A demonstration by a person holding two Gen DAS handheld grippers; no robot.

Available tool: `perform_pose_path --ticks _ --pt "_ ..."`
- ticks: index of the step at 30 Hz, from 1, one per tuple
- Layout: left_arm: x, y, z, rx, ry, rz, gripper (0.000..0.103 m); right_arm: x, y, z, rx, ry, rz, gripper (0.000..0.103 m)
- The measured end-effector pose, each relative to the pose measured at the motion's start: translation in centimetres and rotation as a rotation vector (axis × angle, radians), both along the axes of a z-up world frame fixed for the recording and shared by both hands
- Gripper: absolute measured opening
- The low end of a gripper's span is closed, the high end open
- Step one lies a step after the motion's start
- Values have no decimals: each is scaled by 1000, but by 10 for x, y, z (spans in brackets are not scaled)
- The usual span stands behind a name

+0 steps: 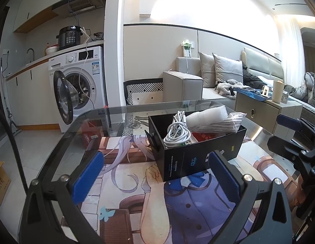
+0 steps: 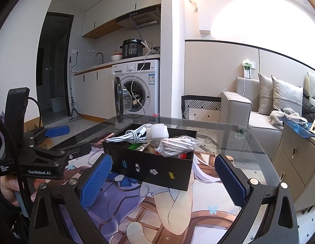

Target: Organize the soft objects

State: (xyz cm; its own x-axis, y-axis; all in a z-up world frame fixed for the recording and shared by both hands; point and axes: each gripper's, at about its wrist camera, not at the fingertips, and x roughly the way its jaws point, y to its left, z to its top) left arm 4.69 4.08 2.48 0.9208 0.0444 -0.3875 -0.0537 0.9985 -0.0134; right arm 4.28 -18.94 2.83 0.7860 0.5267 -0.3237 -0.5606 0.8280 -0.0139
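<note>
A black open box (image 1: pixel 198 154) (image 2: pixel 157 166) stands on the printed mat on the glass table. It holds a coiled white cable (image 1: pixel 177 132) (image 2: pixel 133 135), a white foam roll (image 1: pixel 206 116) (image 2: pixel 158 131), a clear bag of grey cloth (image 1: pixel 220 123) (image 2: pixel 177 144) and small red and green packets. My left gripper (image 1: pixel 155 174) is open and empty just in front of the box. My right gripper (image 2: pixel 163 181) is open and empty, with the box between and beyond its pads. The left gripper also shows at the left of the right wrist view (image 2: pixel 61 140).
The glass table edge (image 1: pixel 80 122) curves at the left. A washing machine (image 1: pixel 80 85) with its door open stands behind. A sofa with cushions (image 1: pixel 218 75) and a low cabinet (image 1: pixel 269 109) are at the right. The right gripper shows at the right edge (image 1: pixel 295 136).
</note>
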Motion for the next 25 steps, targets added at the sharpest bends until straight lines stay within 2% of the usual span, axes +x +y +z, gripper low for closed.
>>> perform_pose_path --ticks 25 --pt "0 -4 2 9 -2 -4 103 2 5 0 -9 11 16 103"
